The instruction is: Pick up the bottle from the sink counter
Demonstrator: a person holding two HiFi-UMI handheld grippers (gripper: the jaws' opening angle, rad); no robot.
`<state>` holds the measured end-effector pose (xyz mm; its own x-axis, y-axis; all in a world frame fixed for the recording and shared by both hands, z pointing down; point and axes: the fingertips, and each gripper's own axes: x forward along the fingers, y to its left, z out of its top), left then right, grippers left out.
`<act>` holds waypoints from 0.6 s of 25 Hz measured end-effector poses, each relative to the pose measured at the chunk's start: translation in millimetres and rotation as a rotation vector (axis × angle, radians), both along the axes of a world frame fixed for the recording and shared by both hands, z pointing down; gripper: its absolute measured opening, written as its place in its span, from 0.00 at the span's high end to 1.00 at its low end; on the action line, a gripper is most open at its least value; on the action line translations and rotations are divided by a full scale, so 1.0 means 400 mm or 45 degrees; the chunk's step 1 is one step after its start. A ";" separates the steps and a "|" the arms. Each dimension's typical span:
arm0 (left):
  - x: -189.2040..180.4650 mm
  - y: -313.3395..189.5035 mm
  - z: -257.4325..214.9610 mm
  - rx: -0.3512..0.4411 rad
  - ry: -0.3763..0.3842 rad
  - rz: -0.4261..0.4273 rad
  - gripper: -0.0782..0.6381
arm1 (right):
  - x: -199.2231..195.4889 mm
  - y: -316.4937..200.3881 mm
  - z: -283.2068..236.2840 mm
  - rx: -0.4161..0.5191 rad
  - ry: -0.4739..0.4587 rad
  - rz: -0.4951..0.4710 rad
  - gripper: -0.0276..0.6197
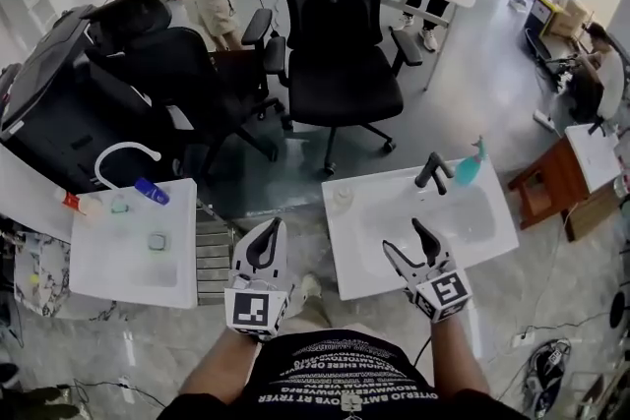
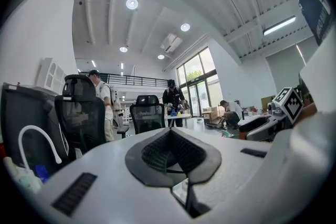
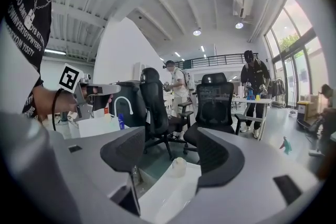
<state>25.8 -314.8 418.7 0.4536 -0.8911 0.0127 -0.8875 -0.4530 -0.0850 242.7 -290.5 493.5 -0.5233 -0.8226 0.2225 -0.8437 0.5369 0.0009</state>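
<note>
My right gripper [image 1: 406, 241] [image 3: 170, 157] hangs over the near edge of the right-hand white sink counter [image 1: 346, 249]. Its jaws stand wide apart with nothing between the dark ribbed pads. The left gripper [image 1: 268, 233] [image 2: 170, 152] sits over the gap between the two sinks, its jaws together and empty.

The bottle I take to be the target is the teal bottle [image 1: 469, 167] [image 3: 284, 145], at the far right corner of this counter, just right of the dark faucet [image 1: 433, 172]. It lies ahead and to the right of my right jaws, across the basin. That makes the right gripper clearly the nearer one. The bottle seems to stand upright, long axis vertical, with a narrow nozzle on top, so I judge a level approach would put the pads on either side of its body.

It looks like smooth, slender plastic, likely light and easy to tip. The counter is glossy white. A small pale round object [image 1: 342, 199] [image 3: 179, 165] sits on its far left corner. A blue bottle [image 1: 151, 190] lies on the other sink [image 1: 98, 275], well off to the left.
</note>
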 end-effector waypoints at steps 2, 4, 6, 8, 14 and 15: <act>-0.004 -0.035 0.010 -0.012 0.003 -0.002 0.89 | 0.000 -0.035 0.030 -0.027 -0.001 0.007 0.51; -0.007 -0.063 0.021 -0.016 -0.012 0.000 0.89 | -0.001 -0.066 0.063 -0.053 0.001 0.011 0.51; -0.011 -0.089 0.028 -0.021 -0.022 0.005 0.89 | -0.003 -0.098 0.095 -0.074 0.008 0.018 0.51; -0.017 -0.117 0.033 -0.024 -0.024 0.009 0.89 | -0.005 -0.136 0.131 -0.097 0.024 0.025 0.51; -0.033 -0.187 0.057 -0.068 0.004 -0.002 0.89 | -0.025 -0.219 0.251 -0.194 0.051 0.003 0.50; -0.032 -0.198 0.061 -0.075 0.007 0.000 0.89 | -0.029 -0.231 0.269 -0.206 0.049 -0.001 0.49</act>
